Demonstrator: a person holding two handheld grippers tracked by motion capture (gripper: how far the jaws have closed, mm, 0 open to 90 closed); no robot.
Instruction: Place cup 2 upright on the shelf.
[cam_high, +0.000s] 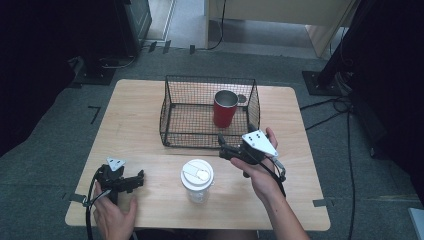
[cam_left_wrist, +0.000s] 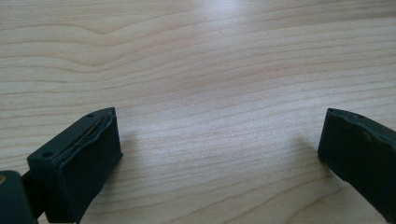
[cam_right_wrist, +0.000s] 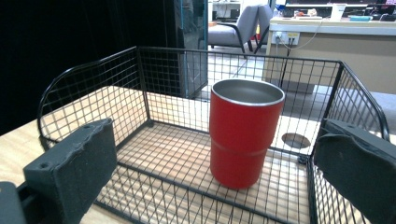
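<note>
Inside the wire basket (cam_high: 172, 107), towards its right side, stands the one red cup (cam_high: 225, 108), upright with its long axis vertical and its steel-lined mouth facing straight up. And the right gripper (cam_high: 223, 148) is hovering just outside the basket's near wall, jaws spread wide and holding nothing, aimed across the rim at that cup (in the right gripper view the red cup (cam_right_wrist: 245, 133) sits dead centre between the two black jaws, with the wire basket (cam_right_wrist: 93, 93) wrapping around it). Open floor lies to the cup's left inside the basket, a good stretch of bare mesh, while on its right the cup stands near the side wall. Down at the near left corner of the table (cam_high: 135, 115), the left gripper (cam_high: 137, 178) rests low over the wood, jaws wide apart too and empty; the left gripper view shows plain table (cam_left_wrist: 210, 70) between them. Between the two grippers, close to the near edge, stands one clear tumbler with a white lid (cam_high: 197, 180), upright as well. Count it up: one basket, one red cup, one lidded tumbler, two grippers. Bare tabletop runs left of the basket.
</note>
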